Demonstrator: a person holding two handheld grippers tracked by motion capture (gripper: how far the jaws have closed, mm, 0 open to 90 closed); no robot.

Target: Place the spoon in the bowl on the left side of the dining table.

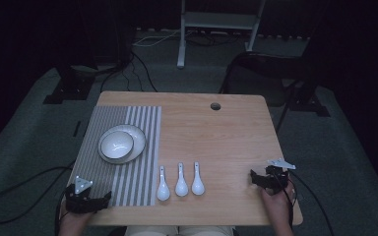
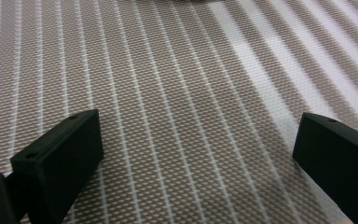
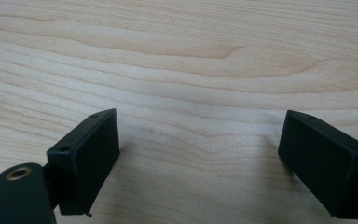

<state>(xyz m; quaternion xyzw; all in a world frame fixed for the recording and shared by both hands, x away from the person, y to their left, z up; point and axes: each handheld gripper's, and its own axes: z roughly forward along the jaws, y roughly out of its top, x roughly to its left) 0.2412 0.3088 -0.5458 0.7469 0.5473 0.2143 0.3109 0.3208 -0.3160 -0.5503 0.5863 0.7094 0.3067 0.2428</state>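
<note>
High view: wooden table (image 1: 226, 128), striped placemat (image 1: 96, 167) on its left with 2 stacked bowls (image 1: 120, 143); 3 white spoons (image 1: 180, 181) just right of it. Left gripper (image 1: 103, 199) at near-left corner, right gripper (image 1: 254, 178) near-right. Left gripper view: jaws spread wide over the placemat (image 2: 177, 93), empty. Right gripper view: jaws wide apart over bare wood (image 3: 191, 70), empty.

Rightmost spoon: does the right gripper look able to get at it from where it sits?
Probably yes: the right gripper is open, and bare table lies between it and the rightmost spoon.
</note>
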